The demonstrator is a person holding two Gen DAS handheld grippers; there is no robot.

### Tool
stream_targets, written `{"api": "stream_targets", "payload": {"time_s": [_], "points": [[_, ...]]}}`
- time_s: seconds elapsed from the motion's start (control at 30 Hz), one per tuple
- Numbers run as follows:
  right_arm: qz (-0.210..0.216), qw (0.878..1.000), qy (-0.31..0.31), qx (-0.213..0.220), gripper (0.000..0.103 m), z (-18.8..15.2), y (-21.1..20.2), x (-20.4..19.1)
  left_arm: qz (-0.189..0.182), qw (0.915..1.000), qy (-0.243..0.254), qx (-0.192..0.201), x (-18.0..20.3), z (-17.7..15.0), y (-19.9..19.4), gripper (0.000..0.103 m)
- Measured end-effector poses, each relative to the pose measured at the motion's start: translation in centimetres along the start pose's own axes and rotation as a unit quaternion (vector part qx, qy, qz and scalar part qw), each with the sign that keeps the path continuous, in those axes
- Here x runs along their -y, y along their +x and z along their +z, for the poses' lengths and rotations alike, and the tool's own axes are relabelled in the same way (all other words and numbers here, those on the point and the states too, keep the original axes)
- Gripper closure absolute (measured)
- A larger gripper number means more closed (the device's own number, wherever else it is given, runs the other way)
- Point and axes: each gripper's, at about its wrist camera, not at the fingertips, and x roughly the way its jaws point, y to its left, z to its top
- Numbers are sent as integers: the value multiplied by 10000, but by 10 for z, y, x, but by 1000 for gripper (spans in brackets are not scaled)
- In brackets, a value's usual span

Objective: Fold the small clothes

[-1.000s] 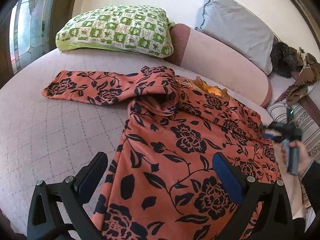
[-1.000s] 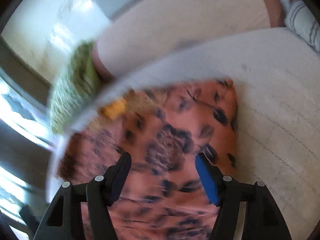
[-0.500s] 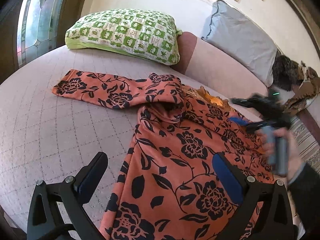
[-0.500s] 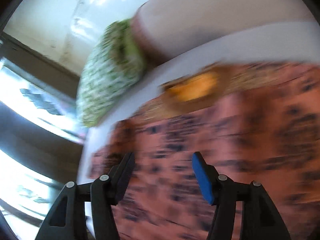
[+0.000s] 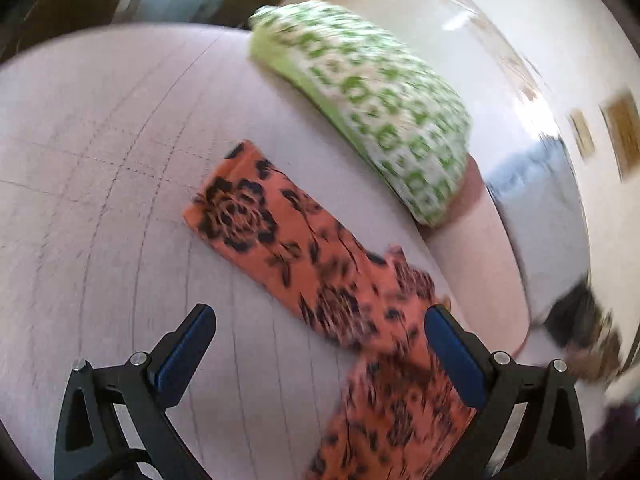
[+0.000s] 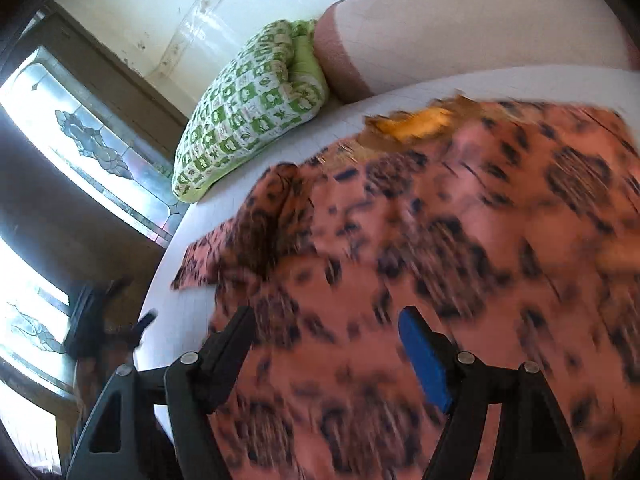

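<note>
An orange garment with black flowers [image 6: 460, 240] lies spread on the pale quilted bed [image 5: 100, 160]. Its long sleeve [image 5: 256, 220] stretches out flat towards the bed's left side. My left gripper [image 5: 320, 316] is open above the sleeve's inner end, and its blue pads touch nothing. My right gripper [image 6: 326, 314] hovers over the garment's body with its jaws opening; cloth lies below them but is not pinched. A yellow-lined neck opening [image 6: 416, 124] shows at the garment's far edge. Both views are blurred by motion.
A green-and-white checked pillow [image 5: 372, 108] [image 6: 248, 112] leans at the head of the bed beside a pink bolster [image 6: 460, 28] and a grey pillow [image 5: 536, 200]. Stained-glass windows [image 6: 92, 148] line the left wall. A dark blurred shape [image 6: 92, 328] sits off the bed's left edge.
My left gripper has swung left and rolled, from the garment's body to the sleeve. The right gripper has travelled across the garment towards the sleeve side, and its jaws stand wider.
</note>
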Motion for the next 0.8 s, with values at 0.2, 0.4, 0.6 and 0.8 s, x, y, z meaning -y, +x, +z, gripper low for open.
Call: {"api": "stream_targets", "payload": {"time_s": [0.2, 0.4, 0.6, 0.8], "points": [[4, 9983, 544, 231, 26, -39, -51, 40, 223, 9975, -673, 12, -30, 29, 27, 0], [120, 9959, 689, 575, 26, -34, -62, 61, 454, 9969, -633, 108, -29, 38, 38, 1], [250, 9950, 657, 708, 26, -31, -68, 63, 1434, 9883, -484, -173, -33, 53, 54, 97], [355, 9899, 963, 979, 26, -30, -84, 78, 1442, 9892, 141, 211, 36, 64, 28, 97]]}}
